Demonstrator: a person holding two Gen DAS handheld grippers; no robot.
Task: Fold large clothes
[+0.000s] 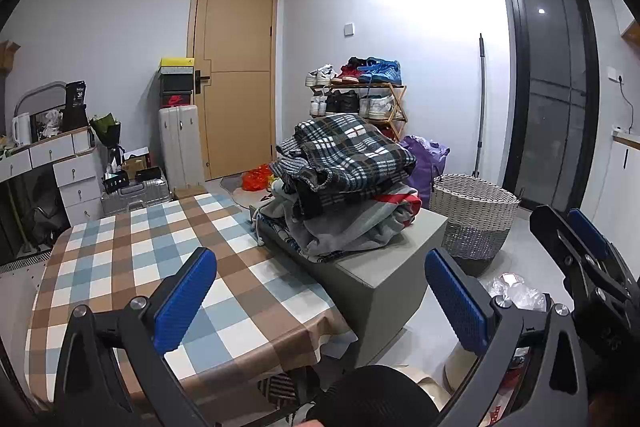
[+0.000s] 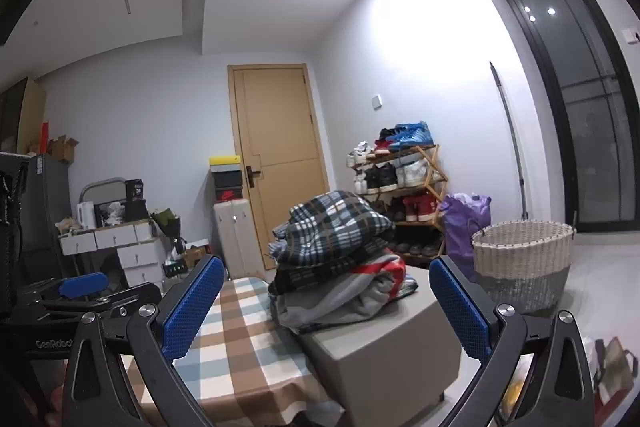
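One checked table point(image 1: 120, 267); clothes pile point(image 1: 344, 179) on grey box point(image 1: 380, 267).

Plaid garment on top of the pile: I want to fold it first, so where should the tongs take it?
Grip the plaid garment at its rolled edge overhanging the pile's table side, coming from the table; that edge looks free.
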